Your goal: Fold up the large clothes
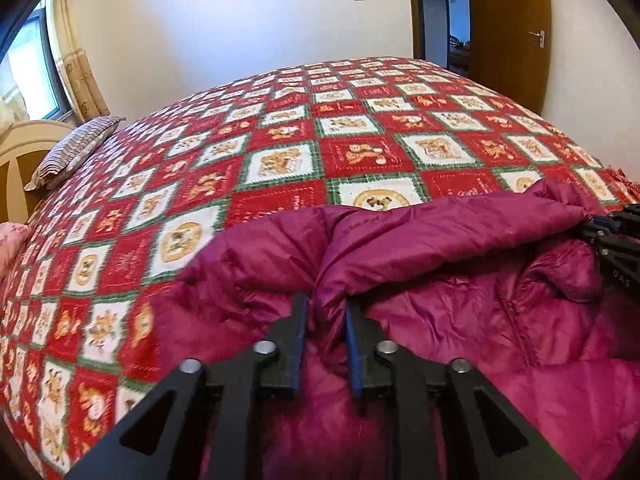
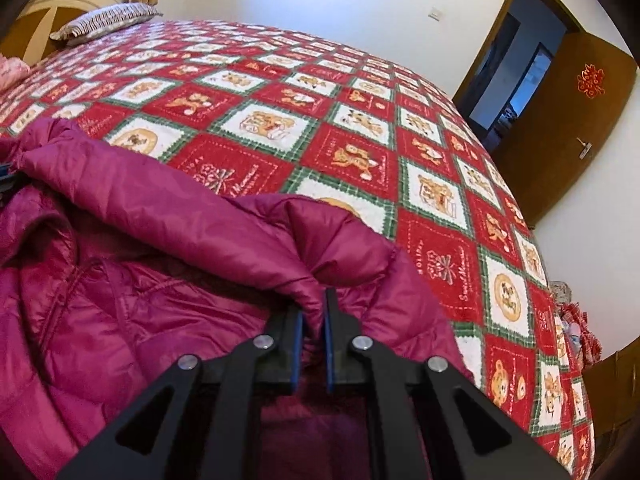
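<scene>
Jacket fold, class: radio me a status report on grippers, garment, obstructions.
Left gripper parted around the magenta jacket fold, right gripper pinching it. Jacket on checked bedspread. Nothing obstructing.

Glossy quilted jacket on matt woven bedspread

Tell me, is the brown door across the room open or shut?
Open. The brown door is swung back against the wall, and the doorway beside it shows into another room.

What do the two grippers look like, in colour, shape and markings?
Both look alike. The left gripper and right gripper have matte black fingers with blue pads on the inner faces. Behind them, black linkage bars with triangular cut-outs pivot on round silver pins. The right gripper's side carries small pale lettering, too small to read.
</scene>
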A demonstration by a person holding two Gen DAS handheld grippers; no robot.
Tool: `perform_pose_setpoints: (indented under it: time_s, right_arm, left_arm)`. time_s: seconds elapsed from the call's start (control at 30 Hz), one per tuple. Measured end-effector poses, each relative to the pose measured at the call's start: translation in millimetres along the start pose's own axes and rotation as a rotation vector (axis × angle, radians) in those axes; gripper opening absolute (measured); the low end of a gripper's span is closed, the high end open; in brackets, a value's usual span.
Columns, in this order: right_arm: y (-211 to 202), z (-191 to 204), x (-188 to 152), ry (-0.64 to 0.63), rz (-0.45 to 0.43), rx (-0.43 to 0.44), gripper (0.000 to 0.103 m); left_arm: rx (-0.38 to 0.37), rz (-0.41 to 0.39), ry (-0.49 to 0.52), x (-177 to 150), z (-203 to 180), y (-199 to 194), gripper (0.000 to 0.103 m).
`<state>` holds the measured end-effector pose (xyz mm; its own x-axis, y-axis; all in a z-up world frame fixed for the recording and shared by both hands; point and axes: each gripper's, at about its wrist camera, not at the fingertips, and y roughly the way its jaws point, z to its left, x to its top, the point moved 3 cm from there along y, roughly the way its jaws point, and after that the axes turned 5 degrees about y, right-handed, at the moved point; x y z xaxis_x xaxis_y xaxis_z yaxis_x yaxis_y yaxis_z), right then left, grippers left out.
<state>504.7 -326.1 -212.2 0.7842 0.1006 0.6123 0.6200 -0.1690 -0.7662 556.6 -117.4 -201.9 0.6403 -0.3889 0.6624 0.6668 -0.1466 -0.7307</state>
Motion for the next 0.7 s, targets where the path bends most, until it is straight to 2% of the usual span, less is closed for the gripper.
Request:
perform_pose_setpoints:
  time_s: [0.07,0.1,0.13,0.2,0.3,0.37,0.4,0.5,0.6,0.7]
  right_arm:
    - [-11,-6,0,0.013,-0.011,0.021,0.028]
    - [-15,-9,0,0.017,-0.007,0.032,0.039]
    - [-21,-12,-1,0.017,-0.008,0.043,0.040]
    - [-33,-18,-1,-0.002,-0.014,0.037,0.040]
    - [-49,-27,5,0.016,-0.031,0.015,0.040]
    - [-58,-33,16,0.060,-0.055,0.007,0.040]
    - [-61,-35,24,0.098,-0.071,0.015,0.041]
    - [-54,-32,48,0.201,-0.102,0.056,0.048]
    - [-34,-21,62,0.288,-0.094,0.152,0.048]
    - [-14,4,64,0.267,-0.060,0.182,0.048]
  left_arm:
    - [0.004,-0.035,-0.019,3,7,-17,0.050]
    - [0.013,-0.063,-0.034,5,13,-29,0.071]
    - [0.023,-0.099,-0.048,7,18,-40,0.084]
    - [0.037,-0.157,-0.073,14,29,-55,0.086]
    - [0.070,-0.181,-0.129,30,47,-57,0.086]
    - [0.138,-0.152,-0.174,47,56,-42,0.086]
    - [0.146,-0.131,-0.191,53,58,-32,0.086]
    - [0.128,-0.051,-0.206,66,48,2,0.086]
    - [0.106,-0.015,-0.207,64,29,22,0.086]
    - [0.084,0.030,-0.144,53,6,34,0.086]
